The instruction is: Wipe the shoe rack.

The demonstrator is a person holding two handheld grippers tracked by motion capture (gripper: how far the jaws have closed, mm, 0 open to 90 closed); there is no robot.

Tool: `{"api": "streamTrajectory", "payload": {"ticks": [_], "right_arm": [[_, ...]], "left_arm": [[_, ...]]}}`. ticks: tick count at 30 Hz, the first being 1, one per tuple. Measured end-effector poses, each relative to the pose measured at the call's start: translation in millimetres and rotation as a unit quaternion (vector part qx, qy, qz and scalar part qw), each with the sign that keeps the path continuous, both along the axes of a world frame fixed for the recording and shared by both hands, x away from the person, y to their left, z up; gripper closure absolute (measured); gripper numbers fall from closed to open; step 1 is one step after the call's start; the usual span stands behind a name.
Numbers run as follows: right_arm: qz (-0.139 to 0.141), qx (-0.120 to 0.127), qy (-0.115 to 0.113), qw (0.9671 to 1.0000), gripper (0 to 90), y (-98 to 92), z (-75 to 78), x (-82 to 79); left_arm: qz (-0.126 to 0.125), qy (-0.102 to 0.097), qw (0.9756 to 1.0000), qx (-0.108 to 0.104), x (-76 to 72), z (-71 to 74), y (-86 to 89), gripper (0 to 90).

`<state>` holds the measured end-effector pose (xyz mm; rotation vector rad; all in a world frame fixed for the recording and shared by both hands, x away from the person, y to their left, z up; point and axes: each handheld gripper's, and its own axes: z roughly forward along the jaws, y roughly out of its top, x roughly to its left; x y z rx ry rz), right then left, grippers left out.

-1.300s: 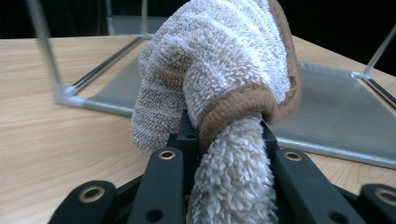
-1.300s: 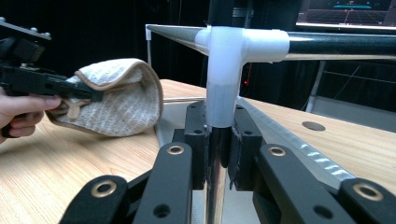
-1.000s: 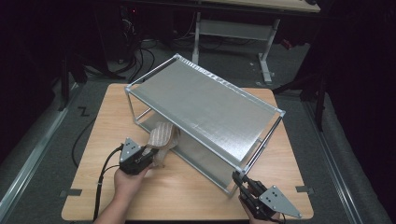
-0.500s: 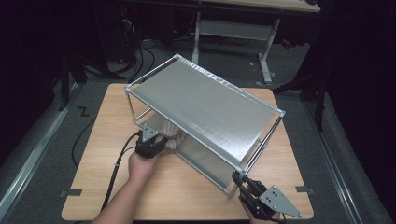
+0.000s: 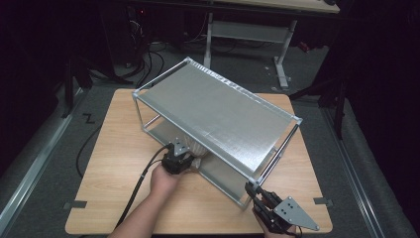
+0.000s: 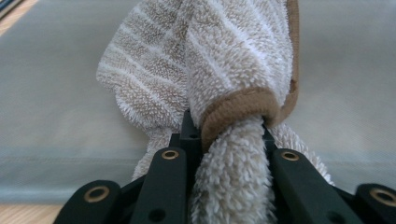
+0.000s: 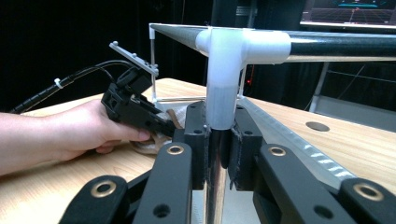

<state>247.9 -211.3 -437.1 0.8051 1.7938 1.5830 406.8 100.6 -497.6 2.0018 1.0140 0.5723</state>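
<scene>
Moved under the shelf rack [image 5: 218, 116] — left hand-held gripper [image 6: 229, 128] pinching towel [image 6: 219, 60], jaws just tightened; right hand-held gripper [image 7: 218, 144] clamps corner post [image 7: 219, 93].

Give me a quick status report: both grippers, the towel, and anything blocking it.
Left gripper shut on beige striped terry towel, at grey two-tier metal-frame shelf lower tier. Right gripper clamps shelf's corner post. No obstruction visible.

Left forearm comes in from the bottom edge, slanting up and to the right, hand wrapped round the left gripper [image 5: 179, 159], jaws pinched tight on cloth and just closing a touch further. Right gripper [image 5: 253, 192] sits low at the near right corner, grey plate on top, jaws pointing up and left, clamped on an upright post
</scene>
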Motion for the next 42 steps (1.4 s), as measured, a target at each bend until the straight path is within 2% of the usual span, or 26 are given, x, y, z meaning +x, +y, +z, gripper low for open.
{"api": "streamTrajectory", "payload": {"ticks": [3, 6, 8, 13, 19, 24, 29, 33, 34, 35, 36, 39, 40, 41, 42], "right_arm": [[0.010, -0.002, -0.003, 0.9999, 80.6, 3.0, -0.4, 0.0], [0.021, -0.003, -0.003, 0.9998, 80.6, 9.2, -0.6, -0.4], [0.028, -0.007, -0.004, 0.9996, 80.5, 15.9, -0.4, -0.3], [0.041, -0.009, -0.006, 0.9991, 80.4, 24.5, -0.3, -1.1], [0.057, -0.013, -0.006, 0.9983, 80.1, 33.5, -0.3, -3.2], [0.057, -0.010, -0.005, 0.9983, 76.3, 34.3, 0.0, -3.2], [0.056, -0.009, -0.004, 0.9984, 79.9, 30.8, -0.4, -4.7], [0.057, -0.007, -0.002, 0.9984, 80.1, 30.0, -0.5, -4.3], [0.057, -0.007, -0.002, 0.9984, 80.1, 30.0, -0.6, -4.3], [0.057, -0.007, -0.002, 0.9984, 80.1, 30.0, -0.6, -4.3], [0.056, -0.007, -0.003, 0.9984, 80.1, 29.9, -0.7, -4.2], [0.055, -0.008, -0.005, 0.9984, 80.1, 29.5, -0.9, -3.8], [0.055, -0.009, -0.006, 0.9984, 80.1, 29.2, -0.8, -3.6], [0.054, -0.009, -0.006, 0.9985, 80.0, 29.2, -0.8, -3.5], [0.054, -0.009, -0.006, 0.9985, 80.1, 29.2, -0.7, -3.3]], "left_arm": [[-0.006, -0.002, 0.9994, 0.033, -6.5, 0.3, -1.4, 75.0], [-0.001, -0.002, 0.9987, 0.052, -9.7, 0.6, 3.9, 76.5], [0.004, 0.004, 0.9988, 0.048, -13.9, 0.8, 15.4, 76.7], [0.010, 0.004, 0.9990, 0.044, -23.4, 0.4, 30.6, 76.6], [0.021, 0.007, 0.9995, 0.024, -39.4, -0.8, 53.4, 76.2], [0.030, 0.015, 0.9994, 0.004, -38.8, 0.2, 57.0, 75.2], [0.025, 0.019, 0.9995, -0.006, -35.3, 1.9, 44.1, 74.7], [0.012, 0.018, 0.9994, -0.027, -39.2, 0.2, 20.7, 74.6], [0.004, 0.025, 0.9990, -0.036, -41.5, -0.8, 12.4, 74.3], [-0.002, 0.021, 0.9995, -0.024, -43.4, -0.1, 7.1, 74.3], [-0.011, 0.023, 0.9994, -0.022, -45.5, -0.1, 1.6, 74.1], [-0.025, 0.026, 0.9989, -0.030, -53.9, -0.9, -16.4, 73.3], [-0.012, 0.025, 0.9972, -0.070, -58.7, -2.8, -27.7, 73.2], [-0.006, 0.023, 0.9948, -0.099, -62.0, -3.8, -34.9, 73.0], [-0.019, 0.022, 0.9949, -0.096, -66.4, -2.9, -41.2, 73.0]]}}
